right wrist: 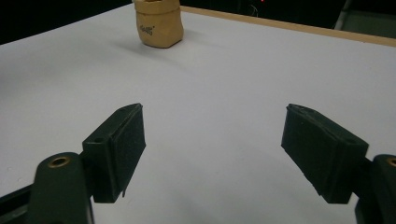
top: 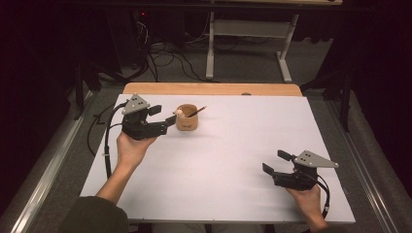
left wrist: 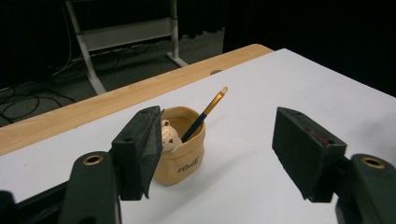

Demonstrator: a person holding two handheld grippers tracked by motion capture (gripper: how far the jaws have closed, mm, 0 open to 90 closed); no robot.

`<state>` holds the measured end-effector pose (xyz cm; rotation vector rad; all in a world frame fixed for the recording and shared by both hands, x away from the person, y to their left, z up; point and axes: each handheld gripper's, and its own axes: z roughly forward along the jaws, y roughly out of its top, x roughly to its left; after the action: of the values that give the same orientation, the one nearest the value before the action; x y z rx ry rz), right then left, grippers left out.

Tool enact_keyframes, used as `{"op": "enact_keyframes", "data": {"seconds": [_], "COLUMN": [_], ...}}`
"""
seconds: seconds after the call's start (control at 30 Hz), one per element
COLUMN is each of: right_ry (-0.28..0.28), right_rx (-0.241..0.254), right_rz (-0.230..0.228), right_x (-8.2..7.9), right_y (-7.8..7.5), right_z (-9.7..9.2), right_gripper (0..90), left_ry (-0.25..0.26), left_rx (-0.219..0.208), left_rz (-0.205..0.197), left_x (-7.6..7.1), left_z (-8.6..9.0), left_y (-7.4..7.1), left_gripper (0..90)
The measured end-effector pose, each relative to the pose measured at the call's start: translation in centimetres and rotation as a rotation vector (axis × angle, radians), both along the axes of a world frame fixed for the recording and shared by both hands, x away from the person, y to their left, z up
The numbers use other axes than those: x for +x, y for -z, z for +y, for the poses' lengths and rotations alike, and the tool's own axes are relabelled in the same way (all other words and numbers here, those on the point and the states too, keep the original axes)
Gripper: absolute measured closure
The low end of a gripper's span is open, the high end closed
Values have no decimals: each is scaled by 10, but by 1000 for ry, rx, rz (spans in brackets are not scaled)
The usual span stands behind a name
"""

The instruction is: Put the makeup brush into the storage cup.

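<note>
We take the tan pouch-shaped cup (top: 186,118) as our reference; it stands upright on the white table (top: 228,160), toward the far wooden edge (top: 214,89). A black-and-yellow pencil (left wrist: 204,114) leans inside the cup, its tip rising above the rim on the side away from the left hand-held gripper, and a small pale bear figure (left wrist: 168,135) sits at the rim on the gripper's side. We see the left hand-held gripper (top: 163,115) just beside the cup, its jaws spread wide and empty; in the left gripper view one jaw overlaps the cup's near wall, but we cannot tell whether it touches. The person's left hand (top: 130,148) grips the body of this unit from below, with the cable (top: 108,145) trailing on the side away from the cup. The right hand-held gripper (top: 276,161) is well apart from the cup, toward the near right corner of the table, its jaws likewise spread and holding nothing, pointed roughly back toward the cup. In the right gripper view the cup stands far ahead, beyond the jaw at that view's left.
</note>
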<state>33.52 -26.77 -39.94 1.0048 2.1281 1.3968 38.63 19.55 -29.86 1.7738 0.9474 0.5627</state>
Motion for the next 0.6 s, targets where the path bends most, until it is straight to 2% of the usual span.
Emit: {"op": "enact_keyframes", "data": {"seconds": [0.6], "right_ry": [4], "right_rx": [3], "right_rz": [-1], "right_x": [0], "right_y": [0], "right_z": [-1], "right_gripper": [236], "left_ry": [22], "left_rx": [0], "left_rz": [-3], "left_x": [-14], "left_z": [2], "left_y": [2], "left_gripper": [298]}}
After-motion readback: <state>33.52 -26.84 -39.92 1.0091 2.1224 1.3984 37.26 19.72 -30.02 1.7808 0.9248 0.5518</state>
